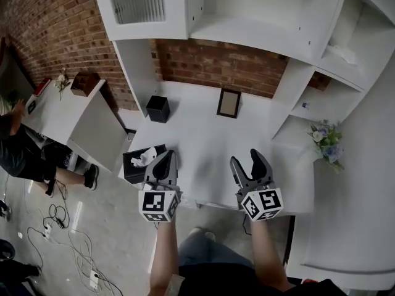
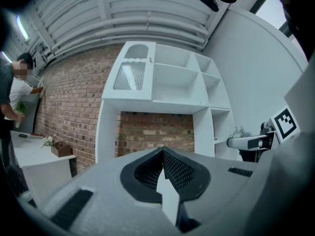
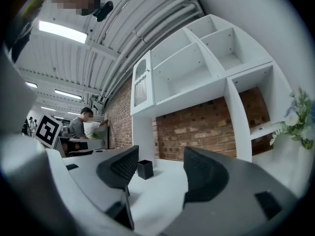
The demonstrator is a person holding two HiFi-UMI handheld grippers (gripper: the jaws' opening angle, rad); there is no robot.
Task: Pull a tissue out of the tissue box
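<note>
A black tissue box sits at the front left corner of the white desk, with a white tissue sticking up from its top. My left gripper hovers just right of the box, jaws shut with nothing between them; its own view shows the left gripper with its tips meeting and does not show the box. My right gripper is over the desk's front edge further right, open and empty. In its own view the right gripper stands wide open toward the shelf unit.
A black square container and a picture frame stand at the back of the desk. Flowers sit on the right shelf. A person stands by a side table at left. Cables lie on the floor.
</note>
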